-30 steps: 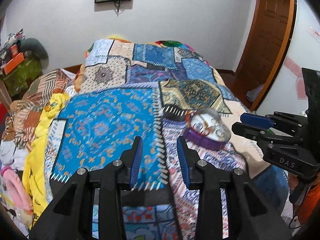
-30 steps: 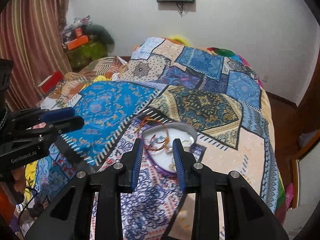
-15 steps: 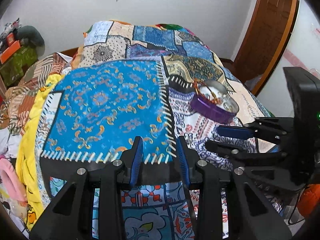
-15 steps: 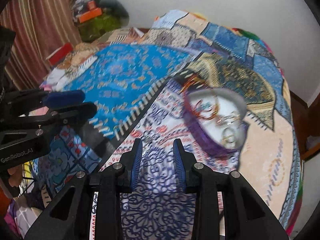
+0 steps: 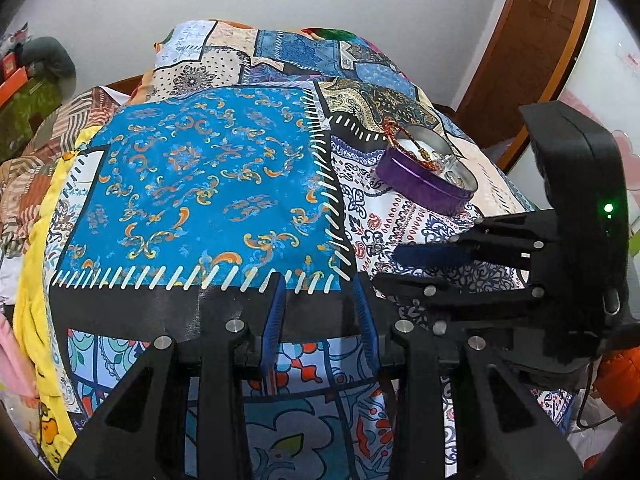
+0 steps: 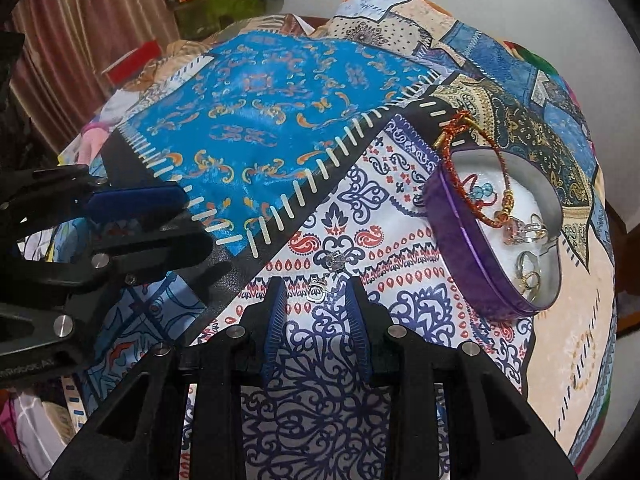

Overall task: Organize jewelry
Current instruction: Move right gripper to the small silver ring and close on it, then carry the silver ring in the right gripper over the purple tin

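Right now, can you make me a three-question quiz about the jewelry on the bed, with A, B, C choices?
1. Where is the red bracelet?
A. draped over the tin's rim
B. on the floor
C. in a claw

2. What colour is the tin outside?
A. green
B. purple
C. yellow

3. How is the right claw?
A. shut on a ring
B. shut on the tin
C. open and holding nothing

Answers: 1 A, it hangs across the rim, partly inside. 2 B, the wall is purple. 3 C, its jaws stand apart with a small silver charm lying on the quilt between them.
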`<action>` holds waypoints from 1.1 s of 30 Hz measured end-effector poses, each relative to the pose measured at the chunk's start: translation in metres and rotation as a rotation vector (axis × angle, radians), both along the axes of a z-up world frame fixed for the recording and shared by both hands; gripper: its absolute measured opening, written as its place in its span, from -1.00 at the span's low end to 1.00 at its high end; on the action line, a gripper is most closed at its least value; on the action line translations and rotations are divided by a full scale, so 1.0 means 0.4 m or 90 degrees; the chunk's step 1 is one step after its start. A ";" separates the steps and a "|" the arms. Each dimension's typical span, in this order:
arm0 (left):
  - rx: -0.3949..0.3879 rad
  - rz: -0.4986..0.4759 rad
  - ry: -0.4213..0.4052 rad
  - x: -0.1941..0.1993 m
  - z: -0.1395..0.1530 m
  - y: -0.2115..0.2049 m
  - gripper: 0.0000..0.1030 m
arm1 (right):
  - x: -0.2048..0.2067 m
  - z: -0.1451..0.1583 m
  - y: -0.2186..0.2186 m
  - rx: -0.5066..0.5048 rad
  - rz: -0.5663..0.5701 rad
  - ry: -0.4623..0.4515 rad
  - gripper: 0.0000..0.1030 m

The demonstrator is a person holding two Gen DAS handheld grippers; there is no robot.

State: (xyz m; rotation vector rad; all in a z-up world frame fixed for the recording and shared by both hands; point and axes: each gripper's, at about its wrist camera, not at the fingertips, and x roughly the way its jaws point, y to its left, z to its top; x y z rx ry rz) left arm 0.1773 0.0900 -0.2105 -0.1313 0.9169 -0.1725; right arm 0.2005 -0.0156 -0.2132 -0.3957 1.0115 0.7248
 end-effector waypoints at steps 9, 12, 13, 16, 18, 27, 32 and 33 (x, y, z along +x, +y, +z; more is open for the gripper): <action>-0.008 -0.006 0.004 0.000 0.007 -0.014 -0.37 | 0.007 0.005 -0.014 0.026 -0.004 0.018 -0.84; -0.012 -0.015 0.004 0.007 0.012 -0.027 -0.37 | -0.001 0.023 -0.035 0.040 -0.014 0.005 -0.84; -0.012 -0.019 0.004 0.012 0.013 -0.034 -0.37 | -0.002 0.031 -0.046 0.046 -0.020 0.000 -0.84; -0.012 -0.029 0.006 0.030 0.012 -0.055 -0.38 | -0.002 0.049 -0.078 0.055 -0.039 -0.017 -0.84; -0.010 -0.037 0.010 0.044 0.005 -0.070 -0.46 | 0.001 0.061 -0.099 0.062 -0.051 -0.027 -0.84; 0.010 -0.056 0.036 0.108 -0.035 -0.120 -0.61 | 0.024 0.101 -0.180 0.100 -0.102 -0.053 -0.83; 0.027 -0.057 0.044 0.128 -0.055 -0.134 -0.73 | 0.038 0.101 -0.210 0.119 -0.118 -0.046 -0.83; 0.028 -0.056 0.045 0.130 -0.057 -0.136 -0.82 | 0.040 0.100 -0.213 0.121 -0.120 -0.045 -0.83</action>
